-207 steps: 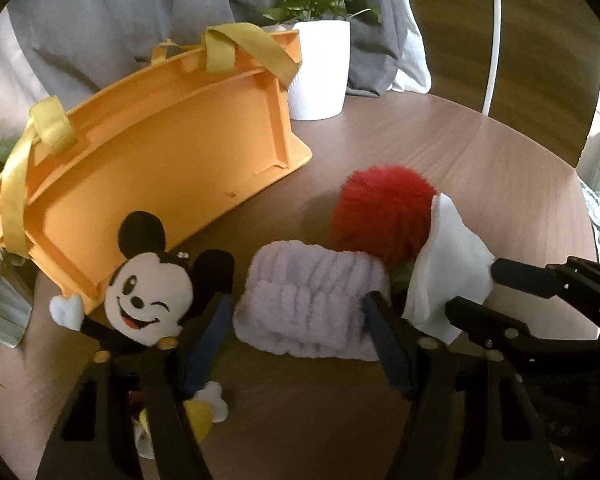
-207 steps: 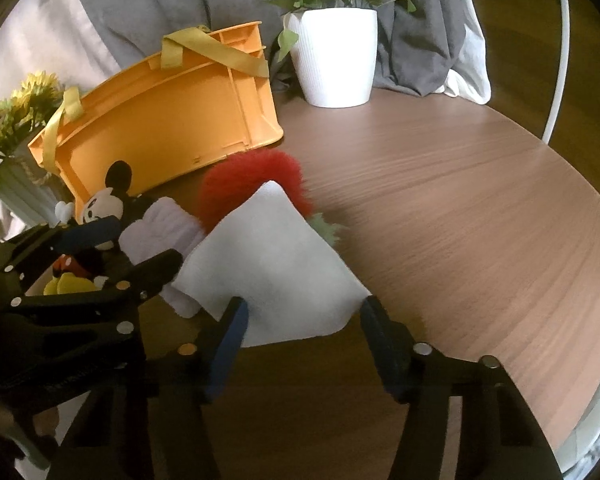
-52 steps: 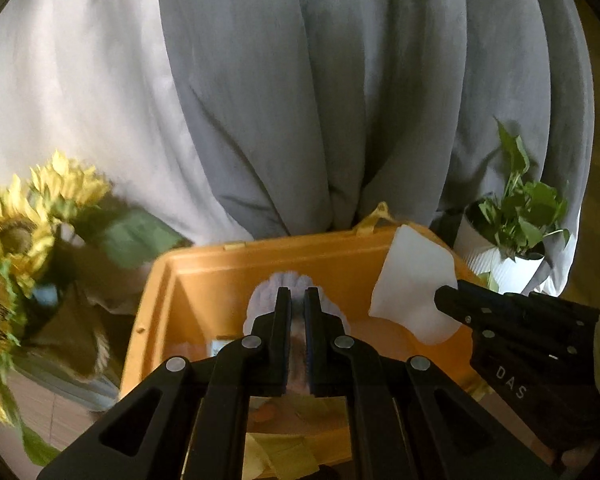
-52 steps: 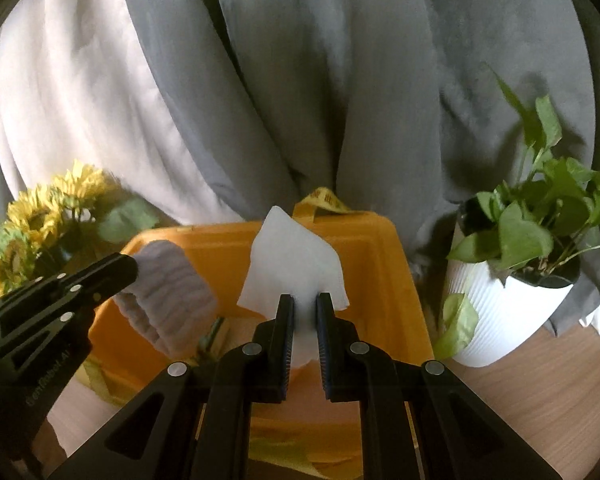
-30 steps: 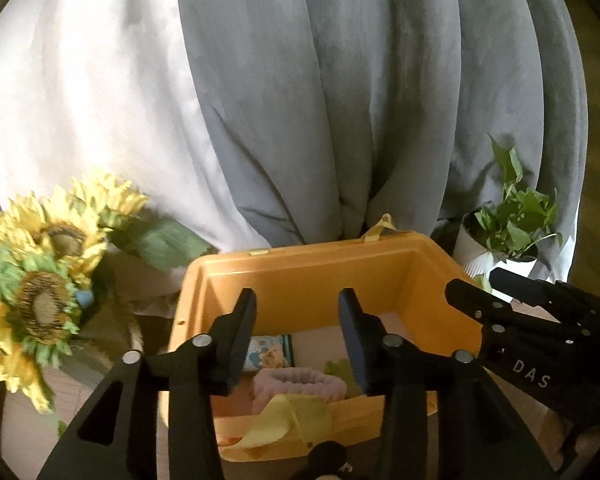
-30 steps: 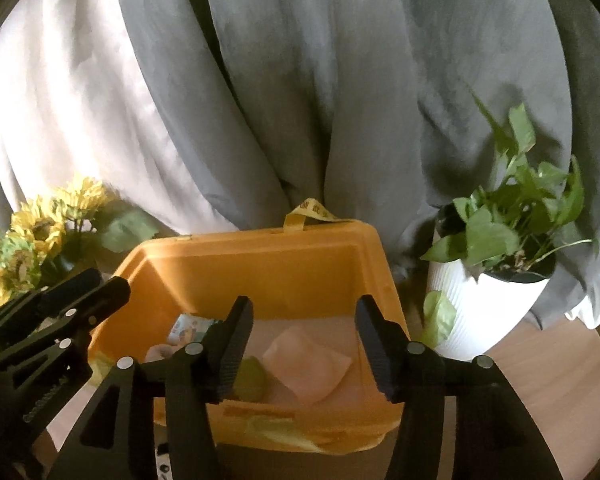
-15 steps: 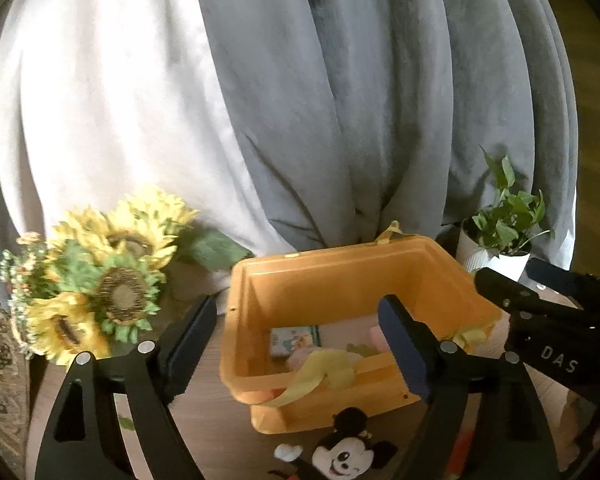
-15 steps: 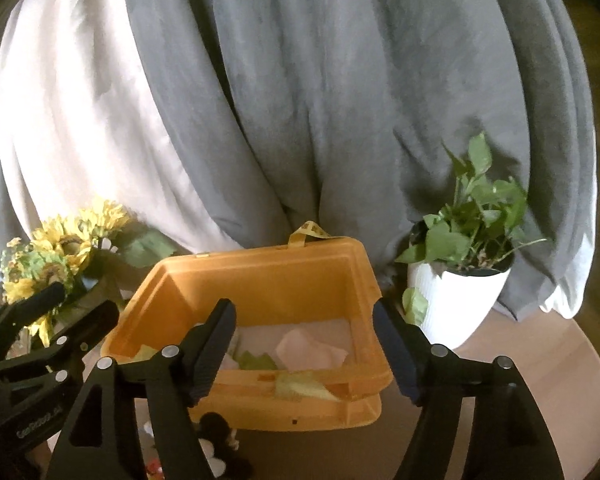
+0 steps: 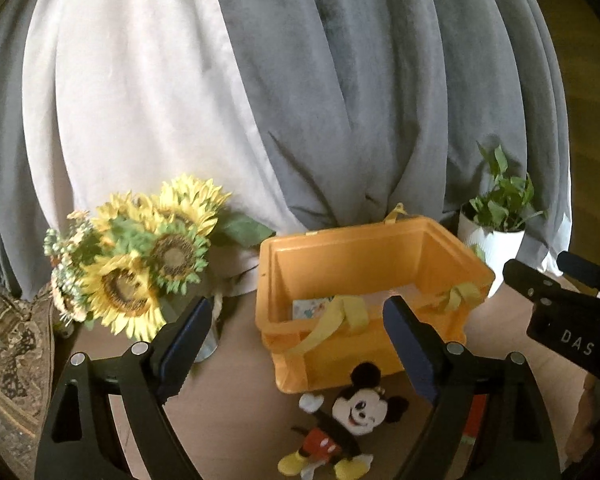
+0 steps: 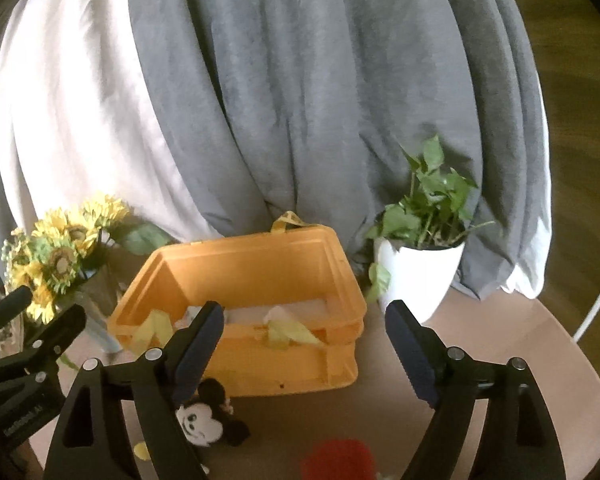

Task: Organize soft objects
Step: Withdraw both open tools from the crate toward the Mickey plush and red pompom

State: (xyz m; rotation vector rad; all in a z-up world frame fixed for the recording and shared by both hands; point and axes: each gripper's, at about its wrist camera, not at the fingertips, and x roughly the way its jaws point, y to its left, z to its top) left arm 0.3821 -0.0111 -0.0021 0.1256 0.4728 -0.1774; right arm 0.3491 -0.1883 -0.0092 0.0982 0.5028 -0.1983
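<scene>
Left wrist: left gripper fingers wide, above table | right gripper fingers wide, facing orange bin

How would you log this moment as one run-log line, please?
left claw: open, empty | right claw: open, empty | bin: upright, holds cloth | Mickey, red puff: on table, outside bin

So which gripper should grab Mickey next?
Probably the left gripper: it's open with Mickey lying just below its jaws. The right gripper sees him off to its left.
</scene>
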